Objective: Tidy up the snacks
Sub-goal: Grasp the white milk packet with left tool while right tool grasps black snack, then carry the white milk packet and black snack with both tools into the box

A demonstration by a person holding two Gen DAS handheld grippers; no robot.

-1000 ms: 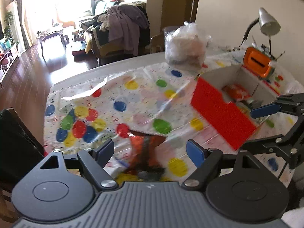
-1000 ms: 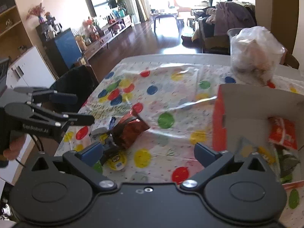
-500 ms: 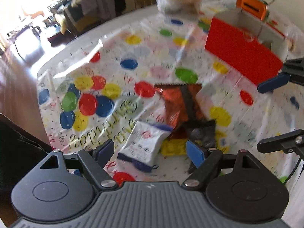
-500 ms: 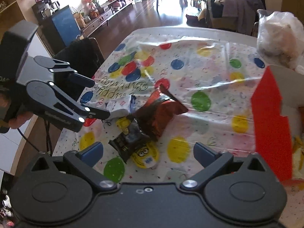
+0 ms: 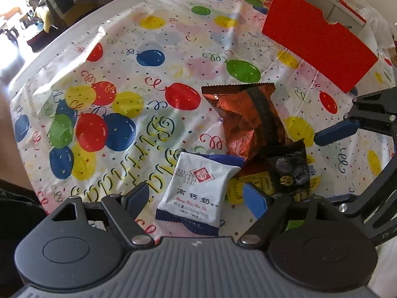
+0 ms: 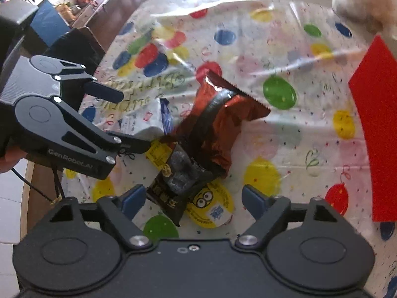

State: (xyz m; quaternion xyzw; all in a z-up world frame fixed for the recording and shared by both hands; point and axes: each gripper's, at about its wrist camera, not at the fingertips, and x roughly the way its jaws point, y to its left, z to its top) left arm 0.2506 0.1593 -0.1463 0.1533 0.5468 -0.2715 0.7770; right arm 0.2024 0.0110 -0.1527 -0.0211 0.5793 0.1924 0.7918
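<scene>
Reaching down for pickups: left gripper (image 5: 196,197) hangs with jaws apart around the white-and-blue milk-candy packet (image 5: 196,191), pads not pressing it; right gripper (image 6: 191,198) has jaws closing around the black snack pouch (image 6: 178,176), which lies on a yellow minion-print cup lid (image 6: 213,206), not yet clamped. Just beyond lies the red-brown foil bag (image 5: 245,119), touching the pile. Farther off on the balloon tablecloth (image 5: 148,57) stands the red box (image 5: 315,37). Next, likely: close on each packet, lift, carry to the box.
</scene>
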